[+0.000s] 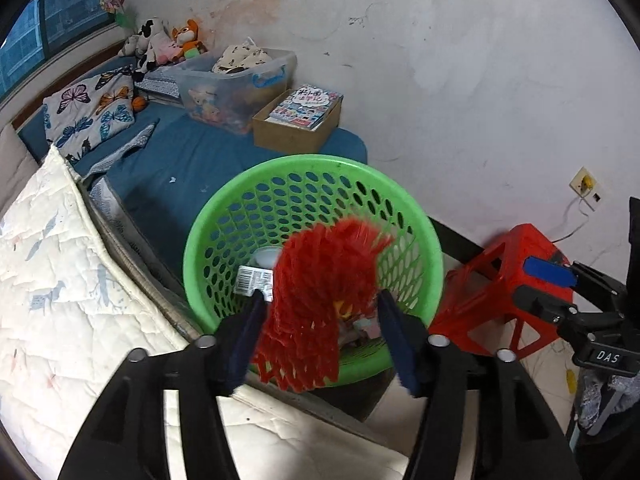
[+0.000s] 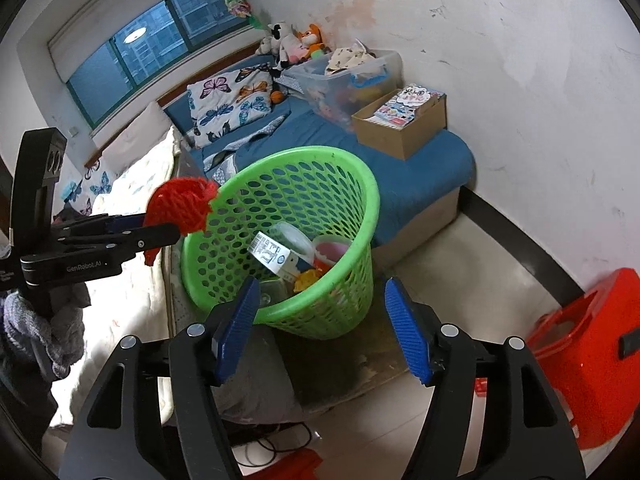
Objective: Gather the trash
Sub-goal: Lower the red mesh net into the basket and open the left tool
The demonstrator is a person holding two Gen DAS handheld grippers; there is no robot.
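Progress stands at a late stage for the item in hand, judged from both views. Left gripper (image 1: 320, 332) hangs over the near rim of the green basket (image 1: 224, 216), and its jaws stand parted with the red mesh net (image 1: 320, 288) between them. The pads do not appear to press on the net; it looks blurred and loose, so I judge it released or on the point of dropping, though the left-wrist view alone cannot confirm that it is free. In the right-wrist view the same net (image 2: 180, 204) sits at the tip of the left gripper (image 2: 160, 232), just outside and above the basket's left rim (image 2: 200, 240); whether it will land inside is uncertain.

Ahead of the left jaws, inside the basket, lie items already collected: a labelled white packet (image 1: 252, 280), a pale cup or lid (image 1: 266, 256), and further pieces too hidden to name.

Right gripper (image 2: 324, 324) is empty, jaws apart, pointed at the basket's near side with nothing between the pads. To the right of its jaws stands a red stool (image 2: 592, 348) on the floor.

Remaining work, as a judgement: confirm the net falls in. No other loose trash is clearly identifiable on the bed (image 2: 420, 176) beyond the basket.
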